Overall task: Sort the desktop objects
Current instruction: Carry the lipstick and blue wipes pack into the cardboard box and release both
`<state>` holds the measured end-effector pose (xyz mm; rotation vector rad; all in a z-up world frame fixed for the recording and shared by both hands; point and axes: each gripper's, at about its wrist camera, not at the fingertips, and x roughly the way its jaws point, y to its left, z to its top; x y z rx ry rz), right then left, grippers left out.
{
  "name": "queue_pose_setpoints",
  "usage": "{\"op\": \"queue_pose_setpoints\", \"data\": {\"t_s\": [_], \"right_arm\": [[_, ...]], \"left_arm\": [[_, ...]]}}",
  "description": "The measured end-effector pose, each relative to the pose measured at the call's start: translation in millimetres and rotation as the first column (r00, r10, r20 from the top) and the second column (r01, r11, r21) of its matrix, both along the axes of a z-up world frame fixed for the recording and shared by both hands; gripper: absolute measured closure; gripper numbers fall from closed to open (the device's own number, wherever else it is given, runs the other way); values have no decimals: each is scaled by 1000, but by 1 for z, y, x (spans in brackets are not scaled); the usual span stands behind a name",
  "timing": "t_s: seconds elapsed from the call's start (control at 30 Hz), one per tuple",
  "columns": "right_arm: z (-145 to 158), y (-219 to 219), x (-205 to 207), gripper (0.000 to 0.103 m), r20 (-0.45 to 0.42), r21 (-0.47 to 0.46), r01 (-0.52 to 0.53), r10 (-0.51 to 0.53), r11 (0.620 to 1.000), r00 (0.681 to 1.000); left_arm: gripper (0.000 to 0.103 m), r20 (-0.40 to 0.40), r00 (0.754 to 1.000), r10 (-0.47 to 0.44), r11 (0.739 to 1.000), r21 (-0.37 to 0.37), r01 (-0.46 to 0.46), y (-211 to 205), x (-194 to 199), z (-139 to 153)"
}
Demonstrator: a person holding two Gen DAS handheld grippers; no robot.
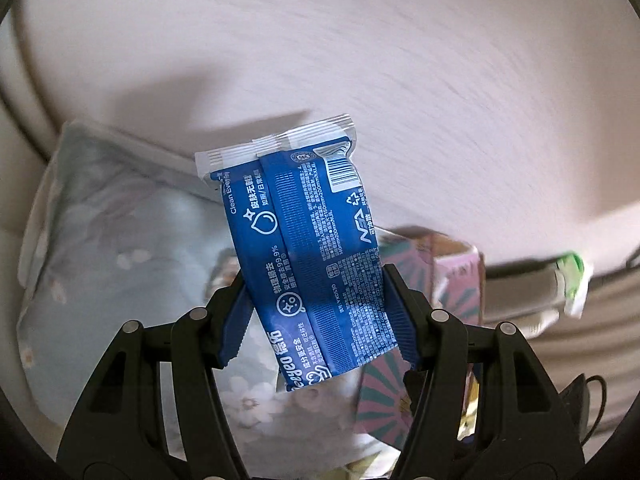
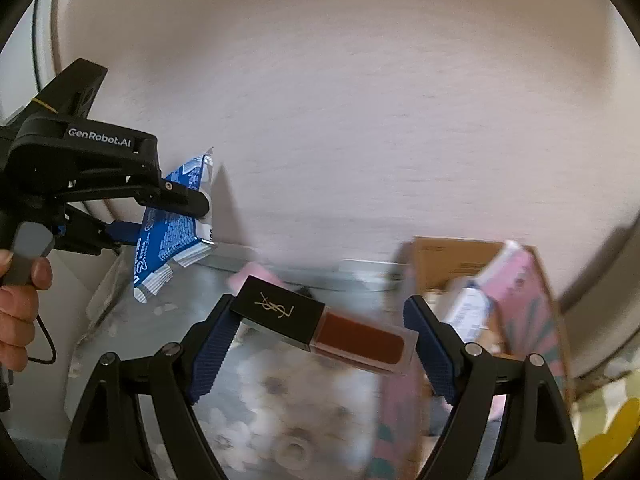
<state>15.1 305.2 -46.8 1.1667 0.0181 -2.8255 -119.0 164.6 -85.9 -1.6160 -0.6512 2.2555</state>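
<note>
The left tongs (image 1: 316,316) are clamped on a blue plastic wet-wipe packet (image 1: 304,248), held up above the pale wood-grain desk (image 1: 440,80). The right tongs (image 2: 320,344) grip a dark-red lip-gloss tube with black cap (image 2: 320,326) end to end, likely for dropping into the near pink patterned cardboard box (image 2: 524,292).

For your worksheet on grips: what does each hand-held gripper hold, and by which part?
The left hand-held gripper grips the blue packet across its lower half. The right hand-held gripper grips the lipstick end to end, cap to base.
</note>
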Motion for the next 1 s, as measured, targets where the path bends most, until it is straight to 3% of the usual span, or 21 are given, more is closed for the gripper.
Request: {"op": "queue_pose_setpoints", "data": {"t_s": [0.07,0.27,0.3,0.43,0.57,0.7,1.0], "right_arm": [[4,12,6,22,0,5,31,-31,1000,1000],[10,52,32,22,5,14,147,-147,989,989],[10,58,37,22,9,15,166,-167,986,986],[5,81,58,22,38,14,231,-231,973,972],[-9,101,71,22,68,4,287,-287,958,956],[-18,115,77,22,90,-5,319,-317,948,944],[-40,137,80,22,136,-41,343,-334,939,933]], "left_arm": [[45,-10,999,-50,999,5,50,3,-3,2],[45,-20,974,-224,974,13,224,62,-10,10],[45,-22,969,-246,969,10,246,56,-6,-8],[45,-13,937,-348,937,-11,348,75,-12,-24],[45,9,903,-429,903,-28,429,119,-12,-33],[45,16,865,-501,864,-44,501,160,-1,-64],[45,53,801,-596,796,-90,598,224,10,-93]]}}
